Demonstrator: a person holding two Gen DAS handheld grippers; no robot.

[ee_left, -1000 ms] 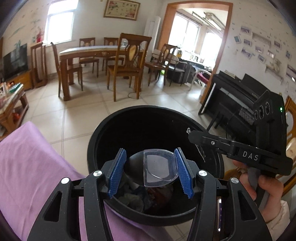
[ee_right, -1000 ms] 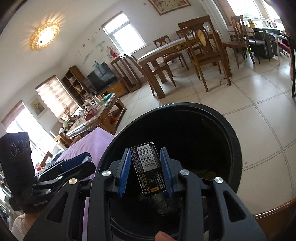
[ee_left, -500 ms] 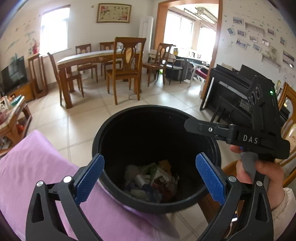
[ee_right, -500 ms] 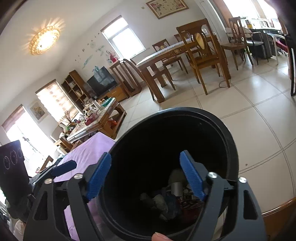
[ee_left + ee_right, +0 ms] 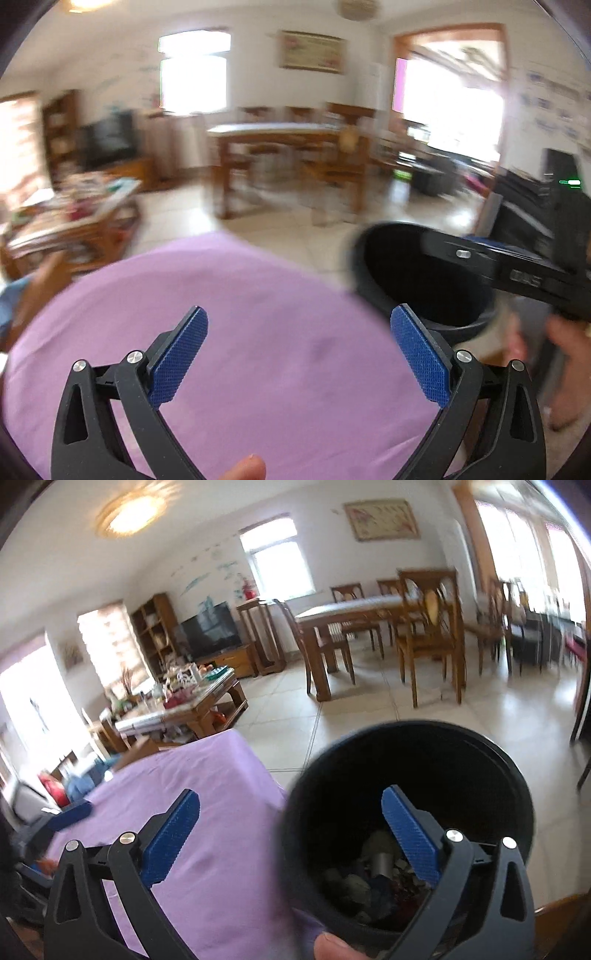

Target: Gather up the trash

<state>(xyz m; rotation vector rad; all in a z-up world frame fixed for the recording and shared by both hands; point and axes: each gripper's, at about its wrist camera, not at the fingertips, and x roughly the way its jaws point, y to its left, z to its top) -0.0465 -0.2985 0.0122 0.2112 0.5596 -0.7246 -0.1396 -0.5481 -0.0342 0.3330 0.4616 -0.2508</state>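
My left gripper point(image 5: 300, 317) stands open and empty above the purple cloth point(image 5: 277, 350), left of the black trash bin point(image 5: 399, 280). The right gripper point(image 5: 291, 797) holds nothing and its jaws are opening. Its left pad hangs over the purple cloth point(image 5: 207, 794) and its right pad over the bin point(image 5: 424, 727). Several pieces of trash point(image 5: 373, 882) lie at the bottom of the bin. In the left wrist view, the right gripper point(image 5: 465, 253) reaches across the bin's mouth, held by a hand point(image 5: 569, 350). That view is blurred.
Beyond the bin lies tiled floor point(image 5: 369, 723). A wooden dining table with chairs point(image 5: 369, 627) stands at the back. A cluttered coffee table point(image 5: 184, 701) is on the left, with a TV point(image 5: 210, 631) behind it. A wooden edge point(image 5: 557, 908) shows at lower right.
The left gripper let go of a clear plastic lid and the right of a small dark box, both over the bin. Both grippers then swung left, toward the purple cloth.
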